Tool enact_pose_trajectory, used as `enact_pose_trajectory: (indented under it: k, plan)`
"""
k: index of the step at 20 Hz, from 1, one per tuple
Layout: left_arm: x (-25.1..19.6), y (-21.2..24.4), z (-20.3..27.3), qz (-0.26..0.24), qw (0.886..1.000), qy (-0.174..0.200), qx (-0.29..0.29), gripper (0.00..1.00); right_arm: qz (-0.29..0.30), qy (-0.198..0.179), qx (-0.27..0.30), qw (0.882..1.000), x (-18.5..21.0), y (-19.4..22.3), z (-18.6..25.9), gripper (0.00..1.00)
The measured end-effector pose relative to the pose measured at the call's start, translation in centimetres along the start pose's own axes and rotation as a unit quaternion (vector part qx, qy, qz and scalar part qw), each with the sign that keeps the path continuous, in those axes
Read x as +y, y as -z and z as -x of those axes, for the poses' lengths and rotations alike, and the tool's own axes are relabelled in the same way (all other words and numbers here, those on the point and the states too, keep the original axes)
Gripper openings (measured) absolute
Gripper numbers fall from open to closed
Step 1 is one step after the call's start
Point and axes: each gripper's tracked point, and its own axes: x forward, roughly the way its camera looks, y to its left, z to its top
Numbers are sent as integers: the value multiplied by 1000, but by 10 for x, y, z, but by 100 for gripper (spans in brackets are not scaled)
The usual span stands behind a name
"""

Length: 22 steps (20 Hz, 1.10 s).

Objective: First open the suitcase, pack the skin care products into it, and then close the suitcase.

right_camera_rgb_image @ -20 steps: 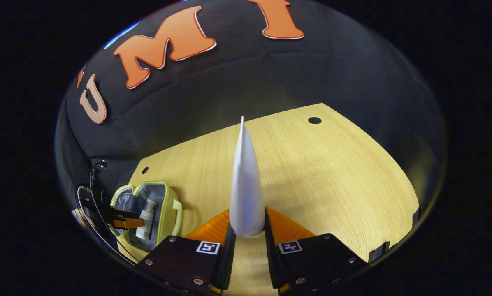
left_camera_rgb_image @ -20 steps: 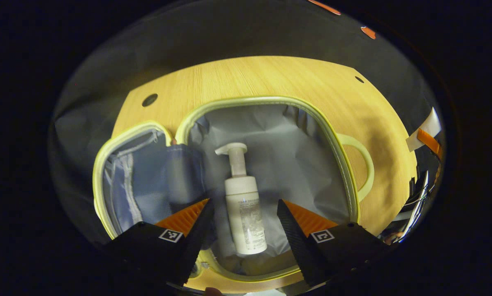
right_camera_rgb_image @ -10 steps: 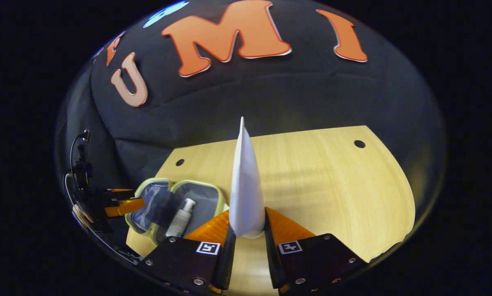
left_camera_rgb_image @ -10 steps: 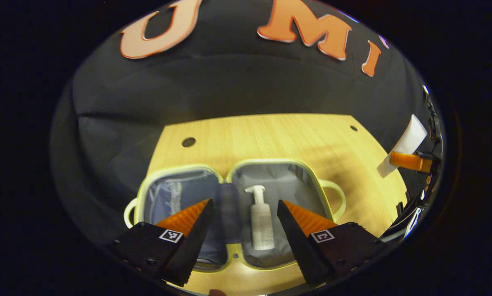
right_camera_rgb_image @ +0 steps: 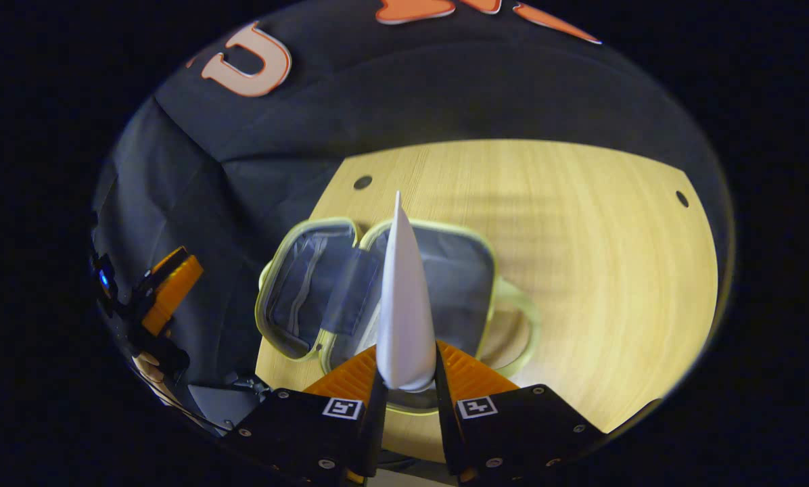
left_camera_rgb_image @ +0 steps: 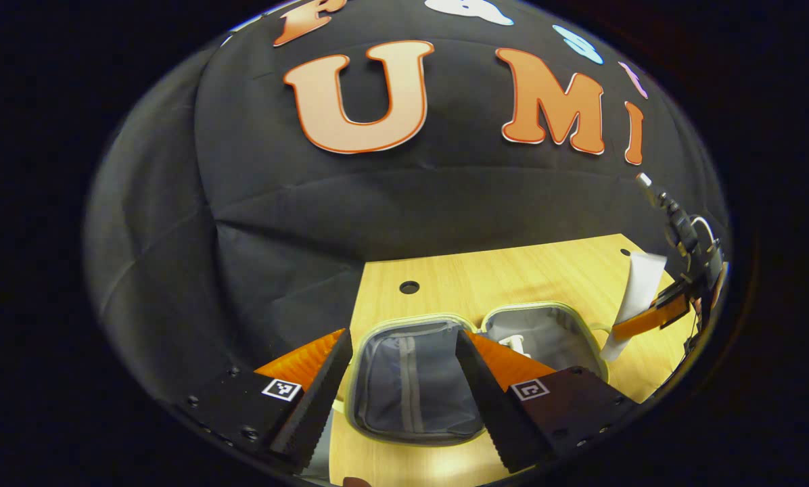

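Spread wide with nothing between them, the left gripper (left_camera_rgb_image: pixel 401 399) fingers frame the open suitcase (left_camera_rgb_image: pixel 414 396) lying flat on the wooden table (left_camera_rgb_image: pixel 499 277); a white pump bottle (left_camera_rgb_image: pixel 515 344) peeks from the suitcase's far half; beyond the suitcase the right gripper (left_camera_rgb_image: pixel 648 318) carries a white tube (left_camera_rgb_image: pixel 634 291). From the right gripper view, both fingers (right_camera_rgb_image: pixel 469 375) of the right gripper (right_camera_rgb_image: pixel 406 382) pinch the white tube (right_camera_rgb_image: pixel 399 297), held above the open suitcase (right_camera_rgb_image: pixel 377 284); the left gripper (right_camera_rgb_image: pixel 168 291) hangs off beside the suitcase.
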Motion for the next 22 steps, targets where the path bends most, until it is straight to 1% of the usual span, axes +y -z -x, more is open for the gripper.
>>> enact_pose_trajectory:
  k: [2, 5, 8, 11, 12, 13, 15, 17, 18, 20, 22]
  plan:
    - [21, 8, 7, 12, 1000, -10, -2, 96, -14, 4, 38, 999, 4, 11, -25, 37]
    - [41, 24, 18, 31, 999, -15, 2, 95, -30, 27, 71, 997, -3, 17, -57, 37]
    - [59, 40, 21, 41, 999, -26, 12, 96, -48, 44, 90, 994, -10, 23, -81, 37]
    - [65, 52, 24, 56, 998, -27, 23, 96, -73, 59, 101, 991, -20, 28, -100, 37]
    - [66, 56, 23, 58, 998, -28, 23, 96, -76, 60, 104, 990, -20, 31, -102, 40]
    - [67, 58, 23, 60, 997, -31, 24, 96, -80, 60, 103, 990, -19, 31, -101, 42]
    - [69, 59, 25, 60, 997, -34, 26, 96, -85, 45, 99, 990, -9, 30, -100, 57]
    - [70, 61, 26, 62, 997, -36, 28, 96, -80, 23, 84, 993, 2, 22, -95, 87]
    - [70, 61, 26, 63, 997, -37, 27, 96, -73, 20, 72, 995, 6, 17, -93, 96]
    - [72, 59, 25, 61, 997, -40, 25, 96, -55, 20, 46, 997, 8, 8, -83, 96]
    - [72, 60, 25, 63, 997, -42, 22, 96, -43, 12, 20, 999, 15, -1, -72, 95]
